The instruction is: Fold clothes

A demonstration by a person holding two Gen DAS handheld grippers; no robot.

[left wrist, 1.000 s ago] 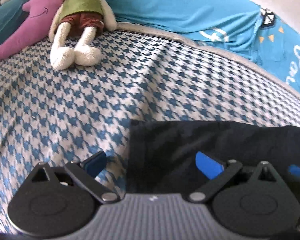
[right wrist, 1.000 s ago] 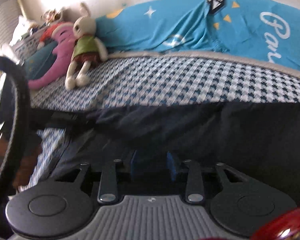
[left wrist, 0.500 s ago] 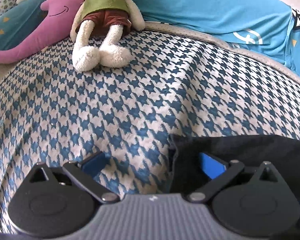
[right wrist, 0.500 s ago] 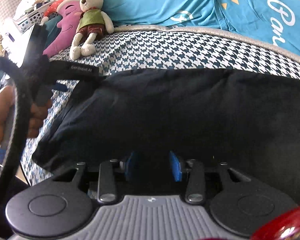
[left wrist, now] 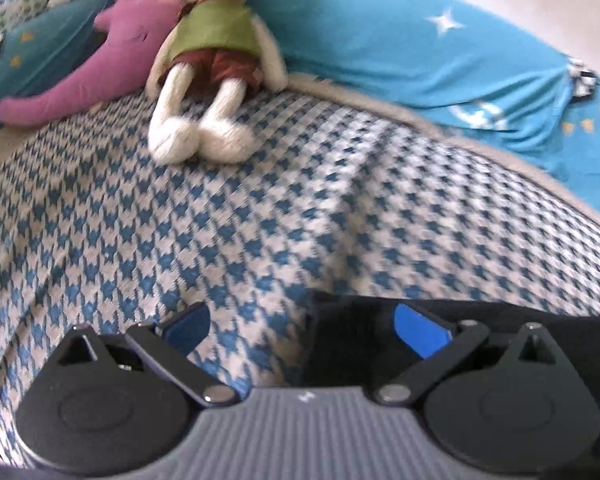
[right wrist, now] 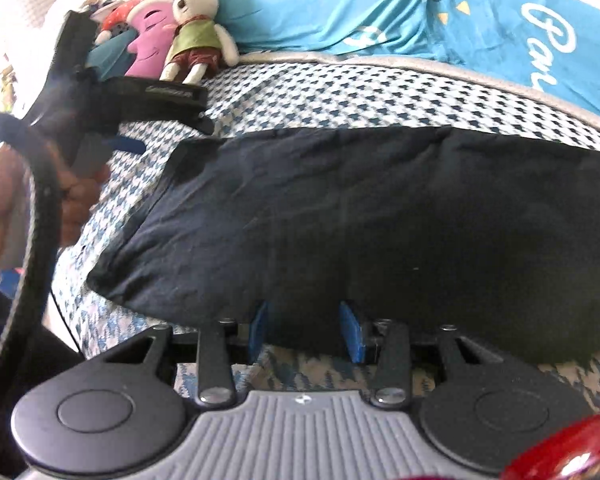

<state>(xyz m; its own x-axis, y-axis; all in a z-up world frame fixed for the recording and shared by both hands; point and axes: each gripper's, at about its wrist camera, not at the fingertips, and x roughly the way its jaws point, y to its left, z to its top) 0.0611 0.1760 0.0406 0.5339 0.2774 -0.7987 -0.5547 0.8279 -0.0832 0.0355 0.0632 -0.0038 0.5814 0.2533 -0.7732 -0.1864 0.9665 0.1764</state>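
The dark garment (right wrist: 340,216) lies flat on the checked bedspread (left wrist: 260,208). Left gripper (left wrist: 300,326) jaws stand wide apart, its corner by the right-hand pad. Right gripper (right wrist: 306,326) jaws are parted at the near hem. Risk: pinching bedspread along with the cloth.

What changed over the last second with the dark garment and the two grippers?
The dark garment, bunched and lifted a second ago, now lies spread flat on the houndstooth bedspread. The right gripper has opened wider and backed to its near edge. The left gripper stayed open at the garment's left corner. The plush rabbit hasn't moved.
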